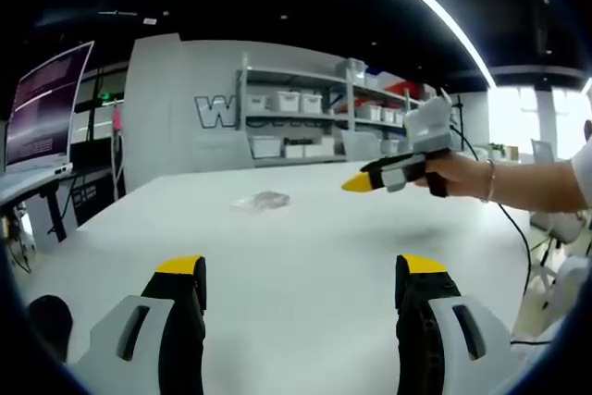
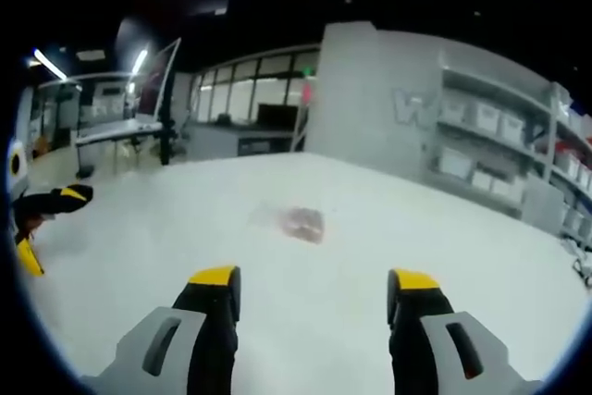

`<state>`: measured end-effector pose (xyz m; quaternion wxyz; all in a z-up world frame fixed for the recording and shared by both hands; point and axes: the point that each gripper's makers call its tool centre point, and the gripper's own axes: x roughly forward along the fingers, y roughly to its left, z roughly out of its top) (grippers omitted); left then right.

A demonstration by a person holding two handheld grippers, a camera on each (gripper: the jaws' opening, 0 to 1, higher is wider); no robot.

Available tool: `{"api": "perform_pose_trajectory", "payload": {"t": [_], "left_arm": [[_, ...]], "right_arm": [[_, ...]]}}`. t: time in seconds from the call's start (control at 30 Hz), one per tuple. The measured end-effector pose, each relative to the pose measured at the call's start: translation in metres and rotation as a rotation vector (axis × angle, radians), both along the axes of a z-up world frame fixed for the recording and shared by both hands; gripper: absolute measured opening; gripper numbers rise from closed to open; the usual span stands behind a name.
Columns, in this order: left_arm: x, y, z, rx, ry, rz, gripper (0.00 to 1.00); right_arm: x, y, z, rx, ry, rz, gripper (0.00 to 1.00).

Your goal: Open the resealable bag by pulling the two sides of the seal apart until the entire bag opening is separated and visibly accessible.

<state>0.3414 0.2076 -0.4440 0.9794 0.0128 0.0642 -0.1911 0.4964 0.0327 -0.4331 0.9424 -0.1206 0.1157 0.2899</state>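
Clear crinkled resealable bag (image 1: 262, 200) flat on matte white table (image 1: 305, 256), both yellow-tipped tongs (image 1: 302, 277) (image 2: 314, 286) gaping, empty.

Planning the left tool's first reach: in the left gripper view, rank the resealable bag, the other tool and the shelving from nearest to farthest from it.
1. Resealable bag, lying on the white table, ahead, slightly left.
2. Right tool, hand-held above the table, right; nearly as close, hard to separate.
3. Shelving, at the back wall.

Left tool is open.

Large outlined "W" legible on grey wall (image 1: 180, 104) behind shelves (image 1: 314, 113) in left gripper view; following letters blocked. Same lettering blurred in right gripper view. Monitor (image 1: 42, 104) text too small to read.
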Motion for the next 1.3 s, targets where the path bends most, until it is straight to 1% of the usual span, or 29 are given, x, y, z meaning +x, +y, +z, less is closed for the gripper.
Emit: {"api": "perform_pose_trajectory", "payload": {"t": [0.07, 0.1, 0.2, 0.33, 0.4, 0.57, 0.67, 1.07, 1.27, 1.3], "left_arm": [[0.000, -0.001, 0.000, 0.000, 0.001, -0.002, 0.83], [-0.001, -0.001, 0.000, 0.000, 0.000, -0.003, 0.83], [-0.001, -0.001, 0.000, 0.002, 0.000, -0.005, 0.83], [-0.001, 0.000, 0.002, 0.001, -0.004, -0.005, 0.83], [-0.001, 0.000, 0.002, 0.000, -0.005, -0.004, 0.83], [-0.001, -0.001, 0.001, -0.001, -0.003, -0.009, 0.83], [-0.001, -0.003, 0.000, -0.002, -0.002, -0.012, 0.83], [-0.001, -0.002, -0.005, -0.006, 0.011, -0.013, 0.83], [-0.001, 0.000, -0.005, -0.009, 0.009, -0.009, 0.83], [-0.001, 0.000, -0.006, -0.008, 0.010, -0.009, 0.83]], "right_arm": [[-0.004, 0.004, -0.001, -0.006, 0.001, 0.001, 0.64], [0.000, 0.004, -0.001, -0.009, 0.003, 0.003, 0.64], [0.001, 0.007, -0.001, -0.010, 0.001, 0.006, 0.63], [0.012, 0.003, -0.001, -0.017, 0.001, 0.002, 0.63], [0.013, 0.004, -0.001, -0.016, 0.000, 0.000, 0.63], [0.029, 0.004, 0.000, -0.024, -0.007, 0.003, 0.62], [0.030, 0.005, 0.001, -0.029, -0.012, 0.007, 0.61], [0.051, 0.016, -0.001, -0.059, -0.021, 0.020, 0.61], [0.053, 0.020, 0.001, -0.064, -0.038, 0.032, 0.60], [0.050, 0.022, 0.001, -0.067, -0.040, 0.032, 0.60]]}}
